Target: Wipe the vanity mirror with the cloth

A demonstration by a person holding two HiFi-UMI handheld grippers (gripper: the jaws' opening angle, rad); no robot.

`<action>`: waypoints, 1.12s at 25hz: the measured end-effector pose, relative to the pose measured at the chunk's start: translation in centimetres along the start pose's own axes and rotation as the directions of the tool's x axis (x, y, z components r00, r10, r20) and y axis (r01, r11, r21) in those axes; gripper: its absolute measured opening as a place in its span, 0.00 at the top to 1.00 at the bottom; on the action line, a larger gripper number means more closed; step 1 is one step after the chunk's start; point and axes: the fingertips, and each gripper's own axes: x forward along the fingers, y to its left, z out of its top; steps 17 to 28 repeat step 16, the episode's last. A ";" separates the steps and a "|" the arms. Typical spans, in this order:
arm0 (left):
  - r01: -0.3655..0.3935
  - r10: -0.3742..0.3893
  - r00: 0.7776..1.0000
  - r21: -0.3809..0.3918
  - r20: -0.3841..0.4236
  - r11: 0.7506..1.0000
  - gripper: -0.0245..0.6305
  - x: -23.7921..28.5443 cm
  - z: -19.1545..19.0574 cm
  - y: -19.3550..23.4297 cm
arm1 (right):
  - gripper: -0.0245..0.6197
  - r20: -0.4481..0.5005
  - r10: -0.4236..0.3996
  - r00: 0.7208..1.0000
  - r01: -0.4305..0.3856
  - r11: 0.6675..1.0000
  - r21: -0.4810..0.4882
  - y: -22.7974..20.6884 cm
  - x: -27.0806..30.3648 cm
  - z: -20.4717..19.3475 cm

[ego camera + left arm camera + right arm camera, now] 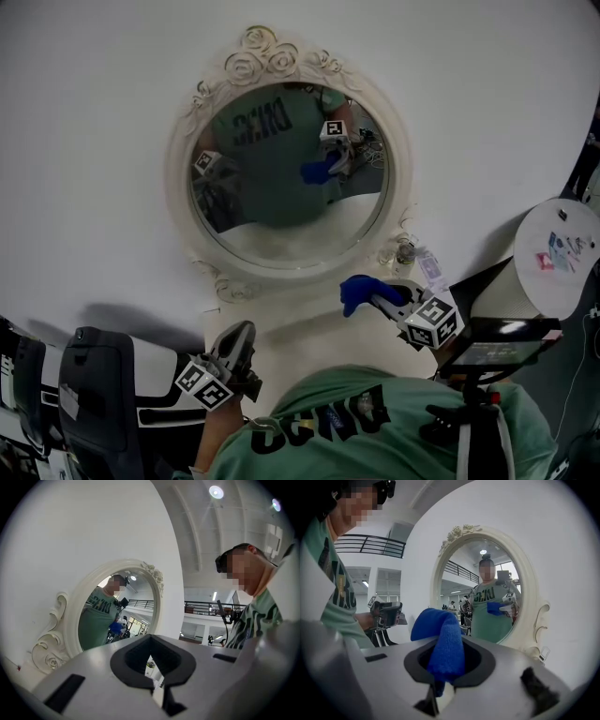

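Note:
The oval vanity mirror (pixel 281 211) in its cream carved frame stands against the white wall; it also shows in the left gripper view (pixel 105 616) and the right gripper view (pixel 497 597). My right gripper (pixel 377 298) (pixel 440 686) is shut on a blue cloth (pixel 359 290) (pixel 443 641), held just below the mirror's lower right rim, apart from the glass. The left gripper (pixel 240 337) (pixel 157 688) hangs lower left of the mirror, jaws together with nothing between them. Both grippers and the cloth are reflected in the glass.
A small glass bottle (pixel 405 251) stands by the frame's lower right. The white vanity top (pixel 300 328) lies under the mirror. A round white table (pixel 561 251) is at the right, a dark screen (pixel 502 339) is beside my right gripper, and black seating (pixel 94 375) is at the lower left.

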 end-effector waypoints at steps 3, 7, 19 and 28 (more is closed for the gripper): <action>-0.005 0.005 1.000 0.000 0.005 1.000 0.96 -0.2 0.1 0.0 | 0.88 -0.004 0.004 1.000 -0.004 1.000 -0.009 0.1 0.3 0.1; -0.009 0.009 1.000 0.002 0.010 1.000 0.96 -0.4 0.1 0.1 | 0.89 -0.005 0.011 1.000 -0.011 1.000 -0.019 0.4 0.5 0.3; -0.008 0.008 1.000 -0.003 0.011 1.000 0.96 -0.6 0.2 0.4 | 0.89 -0.022 0.022 1.000 -0.023 0.999 -0.049 1.1 1.1 0.2; -0.008 0.008 1.000 -0.003 0.011 1.000 0.96 -0.6 0.2 0.4 | 0.89 -0.022 0.022 1.000 -0.023 0.999 -0.049 1.1 1.1 0.2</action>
